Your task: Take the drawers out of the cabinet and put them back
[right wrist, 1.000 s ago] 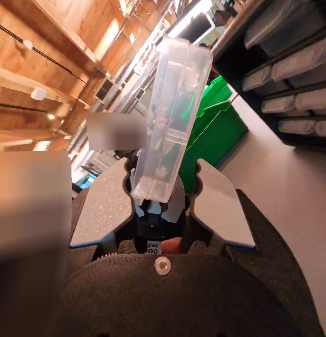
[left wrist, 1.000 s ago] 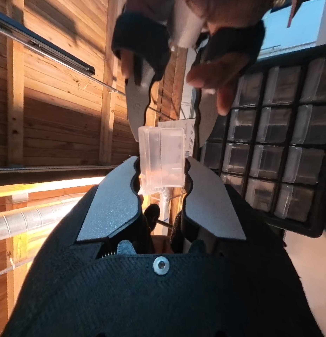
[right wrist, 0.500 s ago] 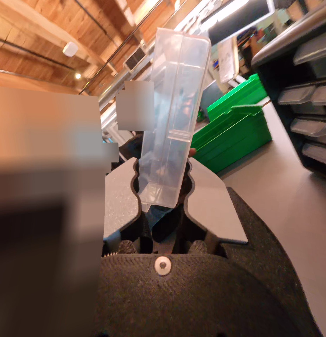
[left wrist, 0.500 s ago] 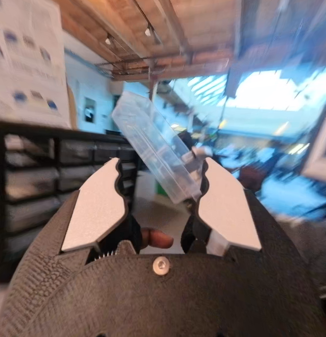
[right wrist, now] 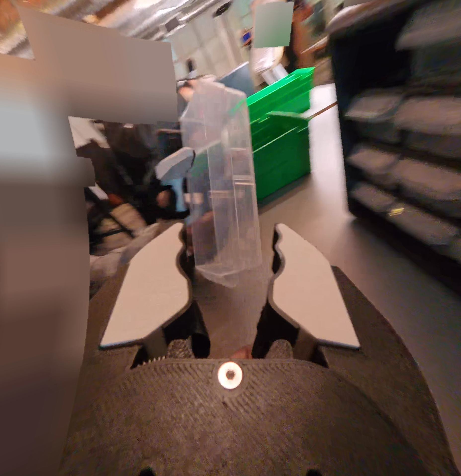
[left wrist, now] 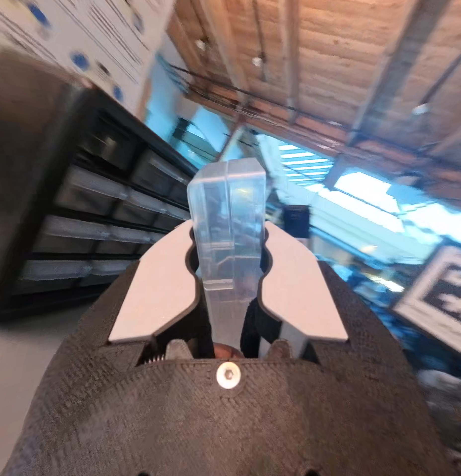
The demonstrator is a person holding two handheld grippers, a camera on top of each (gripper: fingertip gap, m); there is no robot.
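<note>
One clear plastic drawer [left wrist: 227, 195] stands upright between the fingers of my left gripper [left wrist: 228, 229], which is shut on its lower part. The same drawer [right wrist: 221, 180] rises between the fingers of my right gripper [right wrist: 228, 229], which is open, with a small gap on each side. One grey finger of the left gripper [right wrist: 175, 162] shows against the drawer's left side in the right wrist view. The black cabinet [left wrist: 95, 206] with rows of clear drawers is to the left in the left wrist view and to the right [right wrist: 404, 154] in the right wrist view. Both views are blurred.
Green plastic bins [right wrist: 281, 144] stand on the grey table [right wrist: 314, 231] beyond the drawer, beside the cabinet. A black-and-white framed board [left wrist: 443, 291] is at the right. The table also shows in the left wrist view [left wrist: 31, 347] in front of the cabinet.
The left gripper has closed on the drawer after standing open half a second ago. The right gripper, shut on it then, has opened. Both views have swung down from the ceiling.
</note>
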